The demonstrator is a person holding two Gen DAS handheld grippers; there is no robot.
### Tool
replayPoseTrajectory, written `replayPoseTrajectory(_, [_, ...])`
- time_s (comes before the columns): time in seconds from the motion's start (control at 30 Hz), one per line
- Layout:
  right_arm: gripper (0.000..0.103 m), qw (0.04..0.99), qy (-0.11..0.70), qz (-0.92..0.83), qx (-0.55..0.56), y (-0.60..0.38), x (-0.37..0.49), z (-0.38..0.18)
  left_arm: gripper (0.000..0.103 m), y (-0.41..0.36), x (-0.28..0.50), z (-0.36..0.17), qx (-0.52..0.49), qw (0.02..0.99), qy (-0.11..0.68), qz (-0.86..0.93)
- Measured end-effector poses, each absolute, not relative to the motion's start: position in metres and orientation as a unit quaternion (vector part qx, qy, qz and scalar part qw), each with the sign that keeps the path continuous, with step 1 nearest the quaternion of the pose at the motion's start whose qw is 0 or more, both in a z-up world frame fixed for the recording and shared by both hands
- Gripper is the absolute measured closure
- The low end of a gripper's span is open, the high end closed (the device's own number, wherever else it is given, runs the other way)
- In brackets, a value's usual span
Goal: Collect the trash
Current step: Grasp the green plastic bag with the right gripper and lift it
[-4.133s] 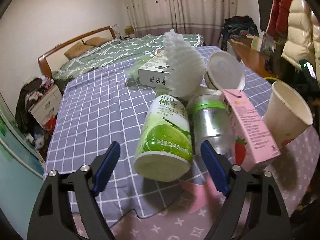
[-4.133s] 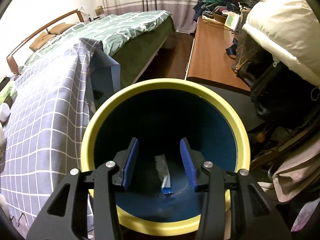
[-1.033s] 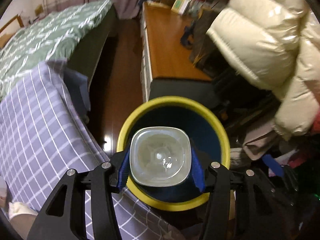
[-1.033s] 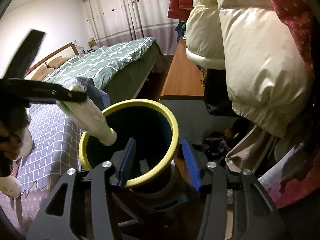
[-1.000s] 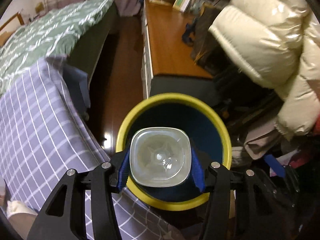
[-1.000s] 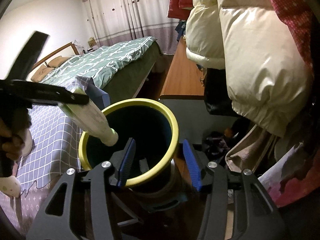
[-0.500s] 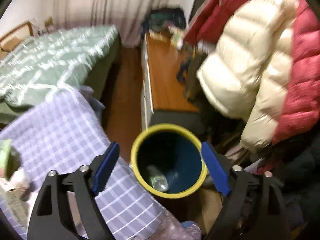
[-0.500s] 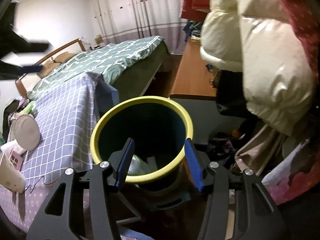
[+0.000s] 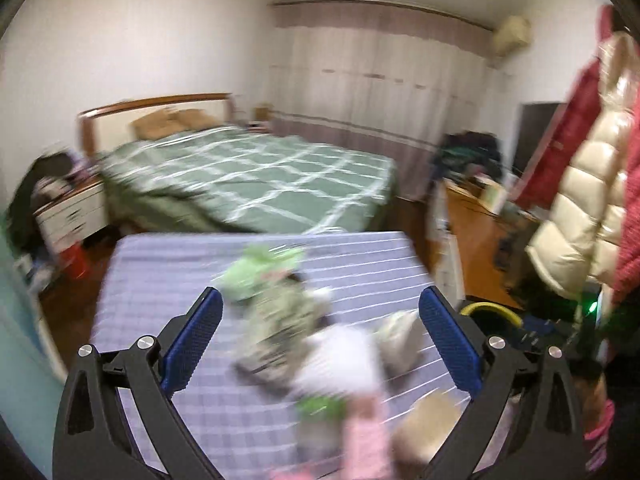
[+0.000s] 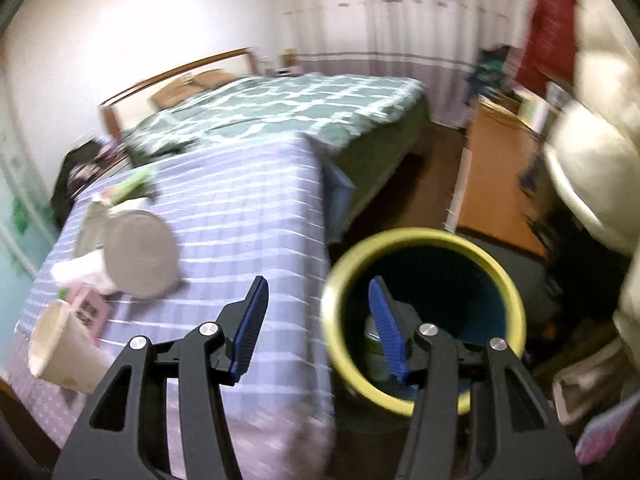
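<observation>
**Trash on the checked cloth, bin beside the table**

Trash (image 9: 320, 344) lies blurred on the purple checked tablecloth (image 9: 168, 272); the yellow-rimmed bin (image 10: 424, 240) stands beside it, a bottle (image 10: 372, 344) inside. Left gripper (image 9: 318, 334) gapes wide, empty; right gripper (image 10: 318, 326) is likewise parted, holding nothing.

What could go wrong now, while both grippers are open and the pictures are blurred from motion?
The trash on the table lies crowded: paper cup, pink carton, round lid. The wide-open left gripper, arriving fast, may knock pieces over or off the edge. The right gripper hangs near the yellow rim of the bin; a careless swing might bump or tip it.
</observation>
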State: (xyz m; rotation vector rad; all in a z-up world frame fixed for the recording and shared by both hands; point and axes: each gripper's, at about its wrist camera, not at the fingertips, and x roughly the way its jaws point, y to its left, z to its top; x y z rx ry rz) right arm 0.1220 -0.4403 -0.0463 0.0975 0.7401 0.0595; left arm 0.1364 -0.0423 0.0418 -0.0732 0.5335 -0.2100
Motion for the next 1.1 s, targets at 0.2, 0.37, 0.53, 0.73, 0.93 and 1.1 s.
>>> replayPoseTrajectory(0.2, [0.053, 0.925, 0.352, 0.144, 0.003, -0.351, 0.161, -0.011, 0.006, 0.029, 0.104, 0.014, -0.072, 0.962, 0.263, -0.031])
replayPoseTrajectory(0.37, [0.053, 0.911, 0.357, 0.202, -0.037, -0.284, 0.184, -0.003, 0.006, 0.045, 0.096, -0.002, -0.068, 0.96, 0.271, -0.023])
replayPoseTrajectory(0.53, [0.053, 0.899, 0.372, 0.225, -0.04, -0.249, 0.225, 0.007, 0.006, 0.045, 0.094, -0.01, -0.07, 0.96, 0.271, -0.027])
replayPoseTrajectory(0.73, [0.053, 0.873, 0.443, 0.205, 0.02, -0.224, 0.335, -0.008, 0.006, 0.039, 0.102, -0.011, -0.061, 0.961, 0.267, -0.027])
replayPoseTrajectory(0.93, [0.053, 0.843, 0.507, 0.172, 0.05, -0.205, 0.4, -0.047, 0.006, 0.044, 0.113, -0.018, -0.048, 0.961, 0.272, -0.014])
replayPoseTrajectory(1.1, [0.053, 0.828, 0.533, 0.166, 0.061, -0.195, 0.414, -0.067, 0.006, 0.05, 0.121, -0.026, -0.054, 0.958, 0.28, -0.02])
